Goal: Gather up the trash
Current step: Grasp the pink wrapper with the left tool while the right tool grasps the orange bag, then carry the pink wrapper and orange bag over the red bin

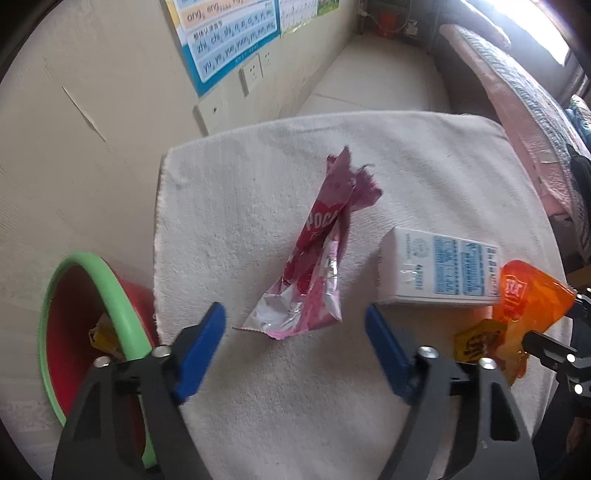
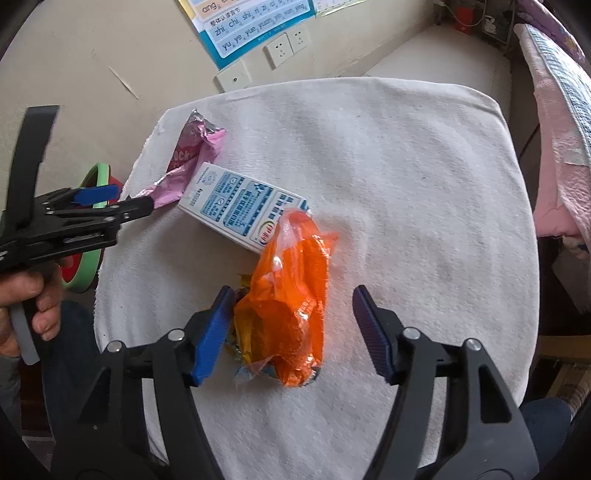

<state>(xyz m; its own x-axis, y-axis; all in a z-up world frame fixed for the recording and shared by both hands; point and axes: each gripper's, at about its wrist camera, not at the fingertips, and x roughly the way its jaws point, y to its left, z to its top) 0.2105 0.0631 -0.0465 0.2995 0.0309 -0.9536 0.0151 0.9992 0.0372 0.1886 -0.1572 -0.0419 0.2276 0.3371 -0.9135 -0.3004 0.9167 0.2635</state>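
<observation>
A crumpled pink Pocky wrapper (image 1: pixel 321 251) (image 2: pixel 188 162) lies on the white towel-covered table (image 1: pixel 295 406). My left gripper (image 1: pixel 293 325) is open and points steeply down, its blue pads on either side of the wrapper's lower end without touching it. A white and blue milk carton (image 1: pixel 439 273) (image 2: pixel 236 206) lies flat to the right of it. An orange plastic wrapper (image 2: pixel 291 295) (image 1: pixel 524 295) with a yellow piece (image 1: pixel 476 339) beside it sits between the jaws of my open right gripper (image 2: pixel 291 299). The left pad is at its edge, the right pad stands apart.
A red bin with a green rim (image 1: pixel 122 306) (image 2: pixel 92 181) stands off the table's left edge, a yellow wrapper (image 1: pixel 105 338) inside. A person's hand (image 2: pixel 40 306) holds the left gripper (image 2: pixel 110 206). A wall with a poster (image 2: pixel 255 26) lies behind; a pink quilt (image 2: pixel 554 155) is to the right.
</observation>
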